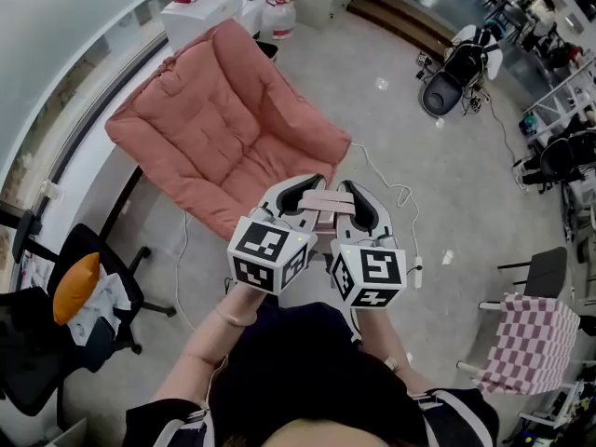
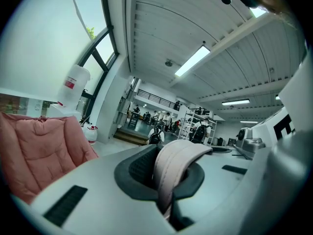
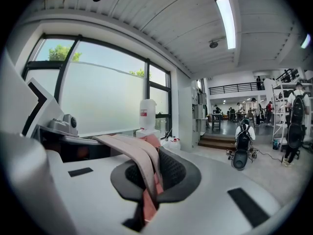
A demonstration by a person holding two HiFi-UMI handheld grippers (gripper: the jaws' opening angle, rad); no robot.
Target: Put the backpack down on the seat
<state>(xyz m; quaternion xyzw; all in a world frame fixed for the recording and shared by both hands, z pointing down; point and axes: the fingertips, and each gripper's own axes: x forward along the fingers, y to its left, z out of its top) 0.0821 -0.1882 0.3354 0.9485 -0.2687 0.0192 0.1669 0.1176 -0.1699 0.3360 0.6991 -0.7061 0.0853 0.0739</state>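
Left gripper (image 1: 298,196) and right gripper (image 1: 357,201) each clamp the flat, pale pink, stitched backpack strap (image 1: 325,200).

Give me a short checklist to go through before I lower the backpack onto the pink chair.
1. Grip of the left gripper on the strap: ok, shut on it.
2. Grip of the right gripper on the same strap: ok, shut on it.
3. Seat of the chair bare: ok, nothing lies on it.
4. Both grippers above the middle of the seat: not ok, they show at its front edge.
5. Body of the backpack hanging free: cannot tell, it is hidden below the grippers.
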